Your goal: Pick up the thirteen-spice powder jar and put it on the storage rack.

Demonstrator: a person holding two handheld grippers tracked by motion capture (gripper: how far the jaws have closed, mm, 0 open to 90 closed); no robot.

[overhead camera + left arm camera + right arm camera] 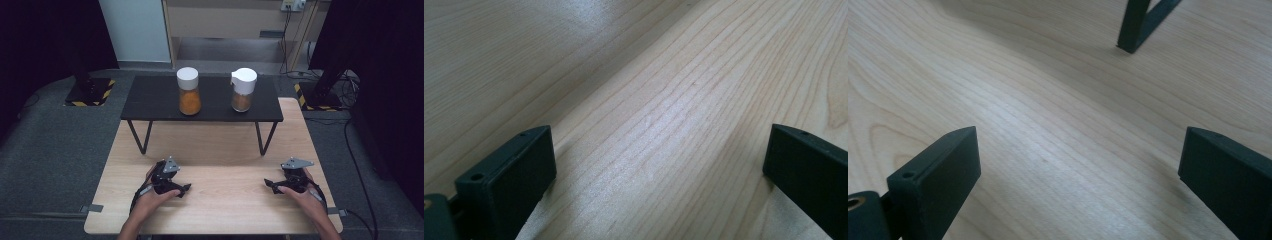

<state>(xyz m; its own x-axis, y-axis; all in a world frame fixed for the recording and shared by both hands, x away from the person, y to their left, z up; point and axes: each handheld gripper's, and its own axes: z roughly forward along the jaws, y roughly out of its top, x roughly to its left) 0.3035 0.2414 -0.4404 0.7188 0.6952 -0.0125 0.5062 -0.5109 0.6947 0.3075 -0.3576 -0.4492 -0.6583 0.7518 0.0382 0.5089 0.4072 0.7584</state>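
Two glass jars stand on a low black shelf (150, 102) at the back of the wooden table (215, 145). The left jar (189, 92) has a round white cap and orange powder. The right jar (243, 90) has a white pour-spout lid and a browner filling. My left gripper (182, 189) rests on the tabletop near the front, jaws wide apart and pointing right, nothing between them. My right gripper (270, 184) lies opposite it, pointing left, also open and empty. In each gripper view the jaws frame bare wood (659, 125) (1058, 140).
The shelf's black legs (141, 137) (265, 137) stand on the table between me and the jars; one leg (1140, 22) appears in the right gripper view. Grey floor surrounds the table, with dark stands and cables at both sides.
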